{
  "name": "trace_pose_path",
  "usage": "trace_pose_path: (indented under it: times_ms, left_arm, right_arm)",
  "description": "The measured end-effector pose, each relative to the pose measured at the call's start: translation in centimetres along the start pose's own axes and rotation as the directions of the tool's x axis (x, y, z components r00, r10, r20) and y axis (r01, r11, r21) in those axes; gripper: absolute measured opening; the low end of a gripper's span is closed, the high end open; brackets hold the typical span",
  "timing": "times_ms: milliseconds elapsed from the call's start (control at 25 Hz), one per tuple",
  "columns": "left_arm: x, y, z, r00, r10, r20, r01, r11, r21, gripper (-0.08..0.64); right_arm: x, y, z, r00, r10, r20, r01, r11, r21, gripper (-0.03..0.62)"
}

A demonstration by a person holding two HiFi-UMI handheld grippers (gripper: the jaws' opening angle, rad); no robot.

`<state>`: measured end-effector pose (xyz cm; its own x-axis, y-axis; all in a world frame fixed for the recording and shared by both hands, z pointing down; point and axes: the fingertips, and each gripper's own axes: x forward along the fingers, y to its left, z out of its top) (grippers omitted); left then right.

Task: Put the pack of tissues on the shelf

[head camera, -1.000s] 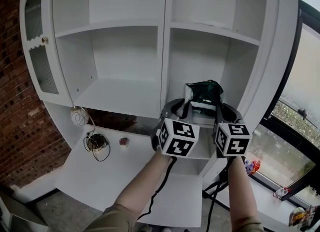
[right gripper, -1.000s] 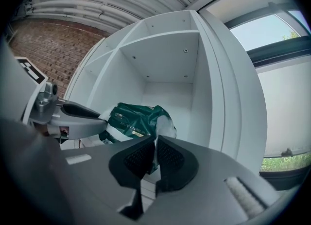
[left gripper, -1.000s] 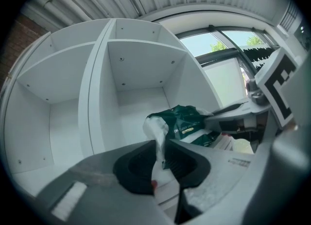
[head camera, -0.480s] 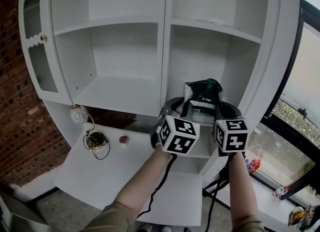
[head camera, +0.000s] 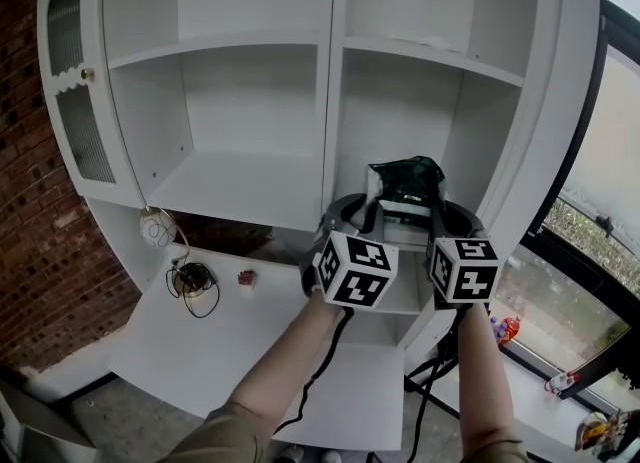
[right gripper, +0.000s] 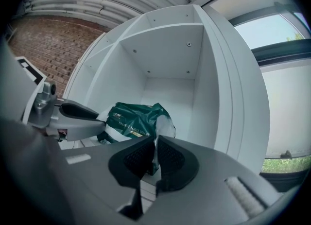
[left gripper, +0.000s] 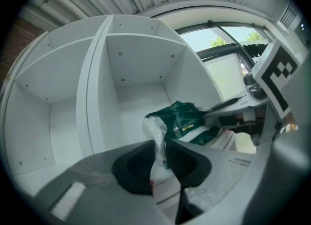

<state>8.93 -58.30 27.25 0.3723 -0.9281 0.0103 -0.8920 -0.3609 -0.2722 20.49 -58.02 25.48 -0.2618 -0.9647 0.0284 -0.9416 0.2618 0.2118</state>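
Observation:
The pack of tissues [head camera: 405, 186], dark green with white ends, hangs in the cabinet's lower right compartment [head camera: 395, 111], held between both grippers. My left gripper [head camera: 368, 211] has the white wrapper end [left gripper: 155, 131] pinched between its pads [left gripper: 138, 163]. Its jaws are opening, with the wrapper still between them. My right gripper [head camera: 438, 213] is shut on the other wrapper end [right gripper: 163, 129]. The green body of the pack [left gripper: 182, 122] [right gripper: 133, 117] sags just beyond the jaws. The shelf board under it is hidden by the grippers.
The white cabinet has an open glass door [head camera: 75, 91] at the left and an upright divider [head camera: 330, 101] left of the pack. Below, a fold-down board [head camera: 250, 351] carries a coiled cable [head camera: 192, 281] and a small red object [head camera: 246, 278]. A window [head camera: 600, 201] is at the right.

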Motion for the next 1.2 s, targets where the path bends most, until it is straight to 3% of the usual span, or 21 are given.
trace_pose_path:
  times_ms: [280, 600, 1200]
  left_arm:
    - [0.0, -0.8, 0.0, 1.000, -0.027, 0.015, 0.027, 1.000, -0.010, 0.173]
    - [-0.3, -0.7, -0.2, 0.999, -0.028, 0.035, 0.028, 0.999, -0.018, 0.222]
    - [-0.3, -0.6, -0.1, 0.998, -0.035, 0.054, 0.038, 0.998, -0.043, 0.230]
  right_arm:
    - [0.1, 0.4, 0.3, 0.999, 0.011, 0.030, -0.012, 1.000, 0.027, 0.074]
    - [0.0, 1.0, 0.4, 0.999, 0.018, 0.050, -0.019, 0.999, 0.026, 0.132]
    - [-0.1, 1.8, 0.8, 0.994, 0.051, 0.096, -0.056, 0.997, 0.051, 0.288]
